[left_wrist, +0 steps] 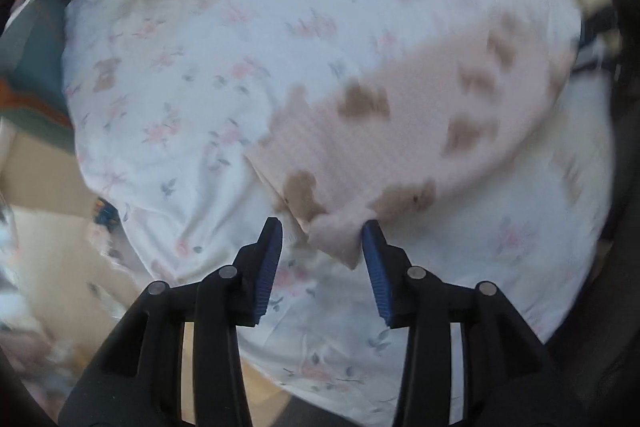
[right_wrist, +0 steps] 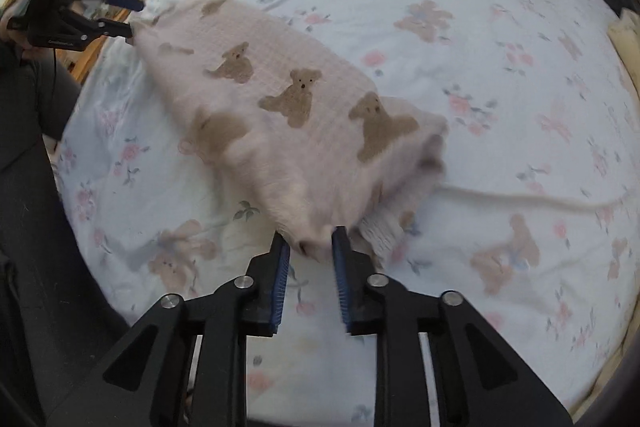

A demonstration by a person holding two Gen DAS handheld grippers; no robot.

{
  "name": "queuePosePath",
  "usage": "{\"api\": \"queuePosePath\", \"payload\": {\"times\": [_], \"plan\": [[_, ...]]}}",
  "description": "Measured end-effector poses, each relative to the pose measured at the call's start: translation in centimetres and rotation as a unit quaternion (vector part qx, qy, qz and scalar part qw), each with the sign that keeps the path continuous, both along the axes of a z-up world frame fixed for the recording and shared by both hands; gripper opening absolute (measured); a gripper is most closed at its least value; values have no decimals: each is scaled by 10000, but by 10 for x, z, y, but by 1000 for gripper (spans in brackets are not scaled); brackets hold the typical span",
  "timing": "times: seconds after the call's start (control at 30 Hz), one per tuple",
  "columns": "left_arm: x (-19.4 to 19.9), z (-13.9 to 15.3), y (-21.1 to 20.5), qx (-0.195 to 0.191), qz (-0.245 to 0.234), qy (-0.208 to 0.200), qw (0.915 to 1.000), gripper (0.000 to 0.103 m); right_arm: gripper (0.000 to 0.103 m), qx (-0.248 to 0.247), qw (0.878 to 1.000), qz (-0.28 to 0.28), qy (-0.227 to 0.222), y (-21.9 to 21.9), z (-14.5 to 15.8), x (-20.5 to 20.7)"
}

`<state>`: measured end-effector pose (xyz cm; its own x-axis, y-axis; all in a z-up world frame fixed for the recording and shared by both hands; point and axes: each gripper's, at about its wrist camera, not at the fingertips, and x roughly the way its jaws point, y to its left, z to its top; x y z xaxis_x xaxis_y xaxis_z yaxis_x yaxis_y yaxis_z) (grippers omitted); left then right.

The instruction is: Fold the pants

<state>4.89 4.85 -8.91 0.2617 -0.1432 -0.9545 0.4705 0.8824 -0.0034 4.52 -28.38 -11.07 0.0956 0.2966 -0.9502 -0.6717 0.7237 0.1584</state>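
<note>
Jaws apart beside bear-print pants (right_wrist: 296, 115)

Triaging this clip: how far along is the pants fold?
Done: the pink bear-print pants lie as one narrow strip on the floral bedsheet, so a lengthwise fold looks made. In hand: the left gripper and right gripper each sit at an end, jaws open around fabric, not clamped. Left: the end-to-end fold and smoothing.

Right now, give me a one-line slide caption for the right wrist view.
Right gripper at the near end of pink teddy-bear pants on a floral bedsheet, left gripper at the far end.
</note>
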Motion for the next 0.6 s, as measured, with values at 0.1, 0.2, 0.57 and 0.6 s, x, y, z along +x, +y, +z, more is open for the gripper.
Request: {"api": "queuePosePath", "payload": {"times": [0.1, 0.2, 0.57, 0.6], "plan": [[11, 26, 18, -795, 758, -314, 9934, 37, 25, 453, 9972, -435, -401, -7, 31, 3], [20, 16, 4, -977, 932, -153, 9907, 35, 25, 732, 9951, -365, -554, 10, 45, 2], [-2, -65, -86, -69, 32, 119, 9999, 39, 18, -729, 9958, -518, -178, 67, -53, 12], [-4, -73, -84, 105, -16, 256, 9996, 39, 18, -1273, 9911, -331, -217, 64, -69, 8]]}}
